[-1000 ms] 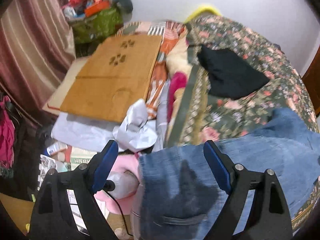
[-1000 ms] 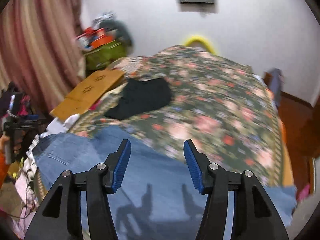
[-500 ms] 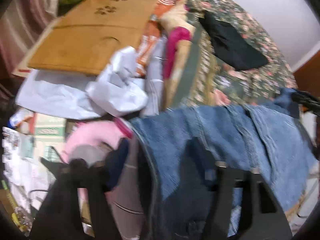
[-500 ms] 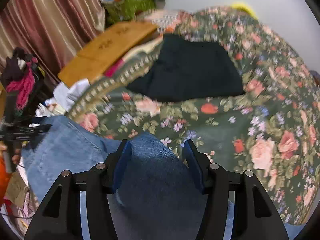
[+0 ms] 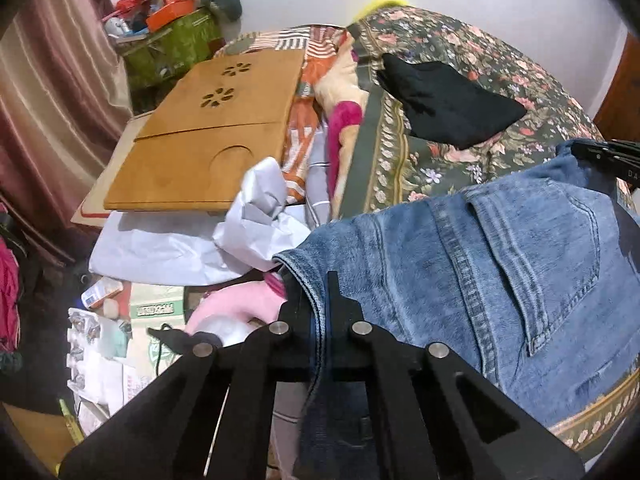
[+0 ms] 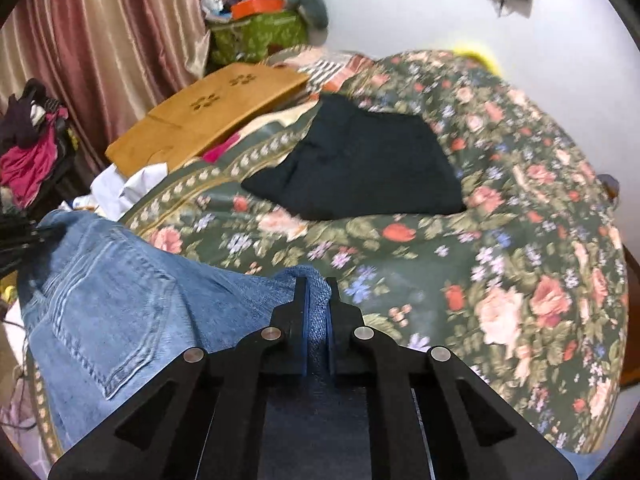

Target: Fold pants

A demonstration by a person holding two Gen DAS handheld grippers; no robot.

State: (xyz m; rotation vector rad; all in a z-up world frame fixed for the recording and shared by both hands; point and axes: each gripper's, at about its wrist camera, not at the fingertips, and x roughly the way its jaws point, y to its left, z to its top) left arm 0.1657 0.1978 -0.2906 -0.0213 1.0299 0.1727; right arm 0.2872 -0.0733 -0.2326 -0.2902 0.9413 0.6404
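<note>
Blue denim pants [image 5: 500, 272] [image 6: 120, 300] lie across the near edge of a bed with a floral cover [image 6: 500, 208]. My left gripper [image 5: 318, 292] is shut on the pants' waistband edge at their left end. My right gripper [image 6: 318, 292] is shut on a bunched fold of denim at the other end. A back pocket faces up between the two grips. In the left wrist view the right gripper's black frame [image 5: 608, 156] shows at the far right; in the right wrist view the left gripper [image 6: 16, 236] shows at the left edge.
A folded black garment [image 6: 360, 160] lies further back on the floral cover [image 5: 460, 48]. A wooden lap tray [image 5: 208, 136] rests left of the bed over white paper [image 5: 260, 220] and clutter. Striped curtains [image 6: 100, 40] hang on the left. A green bag [image 6: 256, 36] stands by the wall.
Both grippers came down onto the pants and went from open to shut on the denim. The right one swung in from above the bed to the pants' far end.
</note>
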